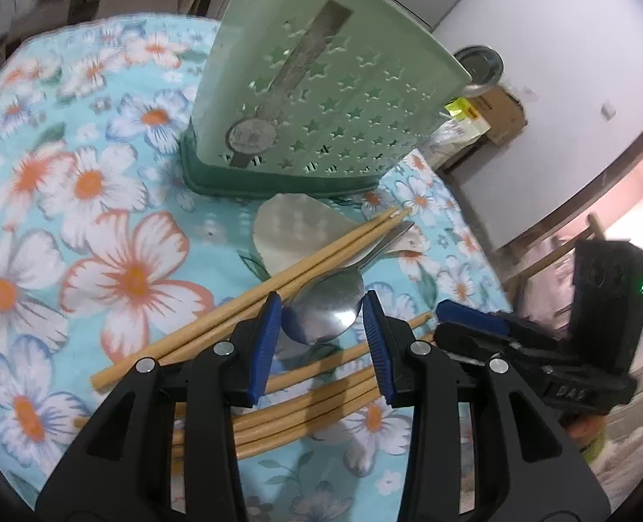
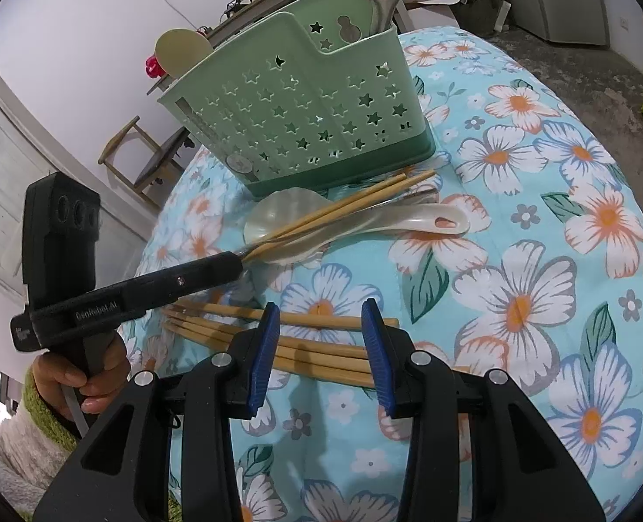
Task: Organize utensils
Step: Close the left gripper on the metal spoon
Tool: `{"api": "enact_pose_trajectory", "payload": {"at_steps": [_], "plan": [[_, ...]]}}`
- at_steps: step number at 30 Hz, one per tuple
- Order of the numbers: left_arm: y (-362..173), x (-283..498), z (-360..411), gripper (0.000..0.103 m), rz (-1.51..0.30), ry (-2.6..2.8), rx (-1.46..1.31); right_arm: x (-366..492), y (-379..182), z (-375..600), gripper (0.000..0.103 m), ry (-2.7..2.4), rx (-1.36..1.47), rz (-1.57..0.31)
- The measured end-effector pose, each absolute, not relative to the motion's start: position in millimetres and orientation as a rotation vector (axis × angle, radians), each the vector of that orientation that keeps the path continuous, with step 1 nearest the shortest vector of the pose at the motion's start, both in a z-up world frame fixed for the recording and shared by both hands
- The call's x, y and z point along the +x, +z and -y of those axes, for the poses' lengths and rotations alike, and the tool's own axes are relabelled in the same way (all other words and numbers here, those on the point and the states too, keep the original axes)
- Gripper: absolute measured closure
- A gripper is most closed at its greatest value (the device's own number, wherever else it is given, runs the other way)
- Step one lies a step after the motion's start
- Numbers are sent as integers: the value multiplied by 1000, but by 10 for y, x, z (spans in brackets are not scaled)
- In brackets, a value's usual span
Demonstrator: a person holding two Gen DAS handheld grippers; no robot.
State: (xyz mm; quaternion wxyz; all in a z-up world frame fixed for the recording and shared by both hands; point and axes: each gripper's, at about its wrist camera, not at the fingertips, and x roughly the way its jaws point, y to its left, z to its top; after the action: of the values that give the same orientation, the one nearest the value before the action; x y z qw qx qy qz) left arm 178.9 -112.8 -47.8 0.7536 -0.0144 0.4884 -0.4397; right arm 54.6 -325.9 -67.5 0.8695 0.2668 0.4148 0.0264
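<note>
Left tongs [image 1: 321, 317] open wide around shiny metal spoon [image 1: 326, 304] bowl, nothing held; hard, slippery, light, better pinch thin handle. Right tongs [image 2: 321, 326] open, empty, over stiff light bamboo chopsticks [image 2: 317, 348] on flowery worktop [image 2: 539, 217]

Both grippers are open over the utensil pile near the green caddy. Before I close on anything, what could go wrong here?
1. The left gripper straddles the metal spoon, whose handle lies under two chopsticks; lifting may drag them along.
2. The right gripper spans several loose chopsticks; closing may catch only some.
3. The green caddy stands just behind the pile and could be nudged.
</note>
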Motion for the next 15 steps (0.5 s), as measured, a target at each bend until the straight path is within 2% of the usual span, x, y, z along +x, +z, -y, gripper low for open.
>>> {"api": "enact_pose_trajectory", "payload": {"at_steps": [15], "plan": [[-457,1251,1450,67,-839,-895,477,551,-678,3257,64,58,560,-869]]}}
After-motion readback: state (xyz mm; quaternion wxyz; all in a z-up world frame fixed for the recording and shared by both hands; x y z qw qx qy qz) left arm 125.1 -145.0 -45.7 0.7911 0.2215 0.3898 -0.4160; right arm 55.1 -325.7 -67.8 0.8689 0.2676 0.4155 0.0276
